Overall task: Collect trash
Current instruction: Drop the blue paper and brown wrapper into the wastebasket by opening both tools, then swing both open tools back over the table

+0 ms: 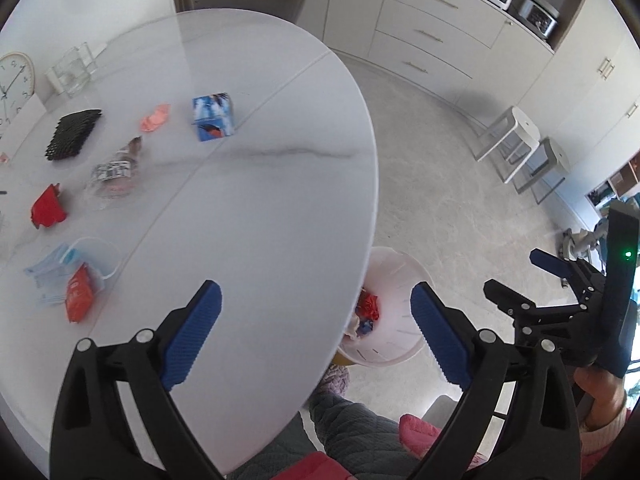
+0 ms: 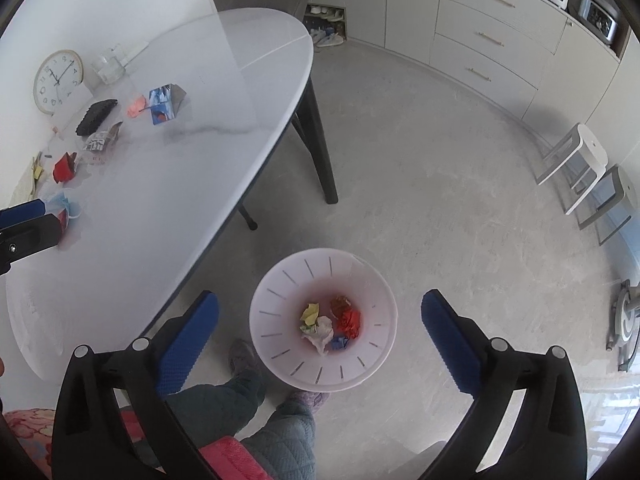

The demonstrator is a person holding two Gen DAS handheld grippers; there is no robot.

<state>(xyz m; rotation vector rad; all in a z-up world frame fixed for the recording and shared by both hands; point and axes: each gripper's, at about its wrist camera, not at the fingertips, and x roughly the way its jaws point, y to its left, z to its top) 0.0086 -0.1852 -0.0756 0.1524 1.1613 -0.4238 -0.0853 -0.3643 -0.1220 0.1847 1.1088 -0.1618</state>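
A white bin (image 2: 376, 344) stands on the floor beside the table, holding several crumpled scraps (image 2: 332, 322); it also shows in the left wrist view (image 1: 396, 280). My right gripper (image 2: 320, 320) hangs open and empty above the bin. My left gripper (image 1: 316, 320) is open and empty over the table's near edge. On the white table (image 1: 260, 200) lie a blue carton (image 1: 213, 117), a pink scrap (image 1: 155, 118), a black pad (image 1: 74, 134), a clear printed wrapper (image 1: 116, 174), a red scrap (image 1: 48, 207), a face mask (image 1: 50, 274) and an orange packet (image 1: 79, 292).
A clock (image 2: 58, 80) and a glass holder (image 2: 109, 65) stand at the table's far side. White stools (image 2: 580, 168) stand on the floor to the right. Drawers (image 2: 492, 40) line the back wall. The person's legs (image 2: 276, 420) are below the bin.
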